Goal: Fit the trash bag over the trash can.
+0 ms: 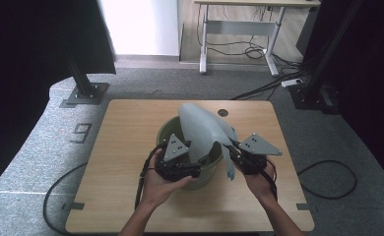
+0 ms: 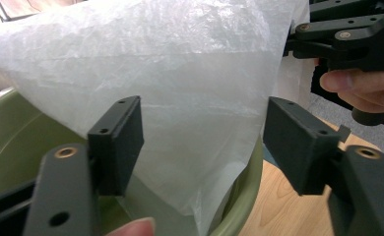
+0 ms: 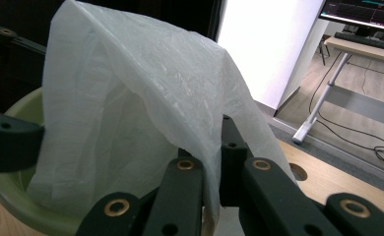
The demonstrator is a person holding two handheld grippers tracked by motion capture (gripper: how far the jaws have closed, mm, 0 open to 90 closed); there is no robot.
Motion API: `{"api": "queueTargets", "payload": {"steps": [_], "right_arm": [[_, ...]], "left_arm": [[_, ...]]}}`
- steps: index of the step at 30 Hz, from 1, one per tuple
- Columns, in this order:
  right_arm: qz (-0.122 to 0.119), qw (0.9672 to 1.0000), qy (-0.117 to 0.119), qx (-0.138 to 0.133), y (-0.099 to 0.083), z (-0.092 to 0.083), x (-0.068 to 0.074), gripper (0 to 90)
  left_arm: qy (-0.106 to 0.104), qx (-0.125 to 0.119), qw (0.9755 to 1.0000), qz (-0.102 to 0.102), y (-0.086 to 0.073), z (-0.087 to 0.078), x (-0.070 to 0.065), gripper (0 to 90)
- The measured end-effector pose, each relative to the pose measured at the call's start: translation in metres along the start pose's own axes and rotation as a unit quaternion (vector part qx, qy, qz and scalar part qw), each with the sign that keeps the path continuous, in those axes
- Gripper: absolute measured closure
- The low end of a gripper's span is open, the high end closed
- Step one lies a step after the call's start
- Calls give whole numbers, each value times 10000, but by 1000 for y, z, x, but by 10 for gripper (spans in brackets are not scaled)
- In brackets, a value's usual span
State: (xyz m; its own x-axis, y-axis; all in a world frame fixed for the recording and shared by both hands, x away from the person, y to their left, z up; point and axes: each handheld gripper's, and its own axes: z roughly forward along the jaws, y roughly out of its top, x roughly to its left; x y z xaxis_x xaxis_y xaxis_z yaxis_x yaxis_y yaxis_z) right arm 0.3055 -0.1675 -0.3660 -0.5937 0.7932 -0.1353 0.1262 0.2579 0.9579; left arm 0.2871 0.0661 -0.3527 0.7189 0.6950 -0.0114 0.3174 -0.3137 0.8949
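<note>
A translucent white plastic bag (image 1: pixel 200 128) rises in a peak out of a round green bin (image 1: pixel 165 129) on the wooden table. My right gripper (image 1: pixel 231 149) is at the bin's right side, shut on the bag's edge; in the right gripper view the film (image 3: pixel 131 98) is pinched between the closed jaws (image 3: pixel 212 162). My left gripper (image 1: pixel 196 169) is at the bin's near rim. In the left gripper view its jaws (image 2: pixel 205 132) stand apart, with the bag (image 2: pixel 180 73) hanging just behind them, untouched by the pads (image 2: pixel 123 132). The bin's inside (image 2: pixel 13 132) lies below.
The table (image 1: pixel 131 123) has a small round hole (image 1: pixel 223 112) behind the bin. Black frame posts (image 1: pixel 84 83) stand on the grey carpet at both back corners. A white desk (image 1: pixel 239 24) and loose cables (image 1: pixel 328 179) are beyond and beside the table.
</note>
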Motion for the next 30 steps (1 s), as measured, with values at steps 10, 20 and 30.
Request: {"api": "queueTargets", "payload": {"steps": [10,20,30], "right_arm": [[-25,10000,14,0,0,0,2,876],[69,9999,76,-13,-11,-3,-1,795],[481,9950,709,-512,-41,-31,0,492]], "left_arm": [[186,113,9997,67,1,13,1,374],[-47,159,9998,-83,2,11,20,749],[26,189,9993,-319,1,1,48,894]]}}
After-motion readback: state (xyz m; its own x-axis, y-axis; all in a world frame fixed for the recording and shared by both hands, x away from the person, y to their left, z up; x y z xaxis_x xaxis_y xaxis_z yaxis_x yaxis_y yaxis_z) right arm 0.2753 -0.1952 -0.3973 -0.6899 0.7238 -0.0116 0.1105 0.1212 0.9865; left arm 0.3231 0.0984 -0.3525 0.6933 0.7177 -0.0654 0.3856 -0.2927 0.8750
